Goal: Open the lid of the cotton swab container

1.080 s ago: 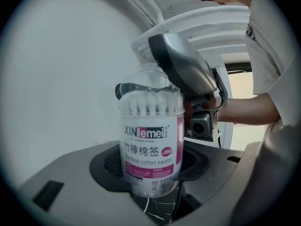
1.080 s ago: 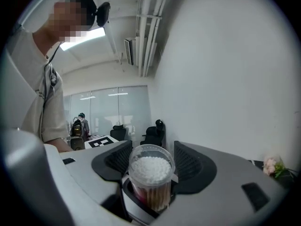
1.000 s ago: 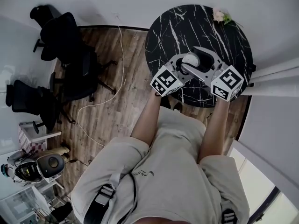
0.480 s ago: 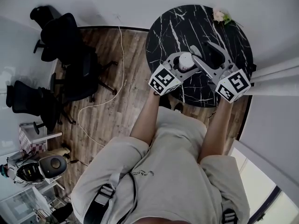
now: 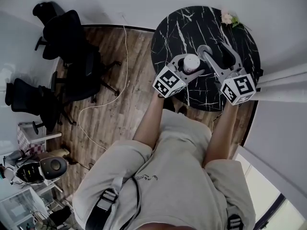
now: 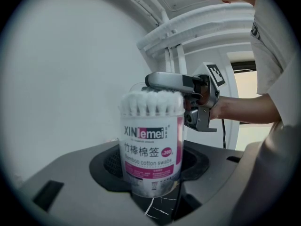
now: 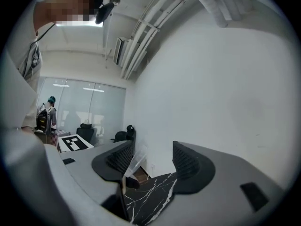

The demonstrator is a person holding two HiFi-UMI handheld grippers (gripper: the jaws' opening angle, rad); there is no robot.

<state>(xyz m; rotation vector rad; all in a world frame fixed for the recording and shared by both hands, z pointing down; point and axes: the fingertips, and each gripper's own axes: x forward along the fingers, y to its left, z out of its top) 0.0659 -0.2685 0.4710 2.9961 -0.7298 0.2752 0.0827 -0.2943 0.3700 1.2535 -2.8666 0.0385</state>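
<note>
My left hand-held gripper (image 6: 151, 175) clamped the cotton swab container (image 6: 151, 140) upright over the tabletop (image 5: 192, 23). The right hand-held gripper (image 7: 150, 166) stood wide, near it, holding nothing I could confirm. I judged a steady left grip and a gentle lid pull best.

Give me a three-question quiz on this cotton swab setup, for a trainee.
1. True or false: the swab container stands between the jaws of the left gripper.
2. The table top is: A plain white; B black with white veins; C wood.
3. Fill in: the ___ gripper's jaws stand apart, away from the container.
Key: 1 true; 2 B; 3 right, meaning the right gripper.
</note>
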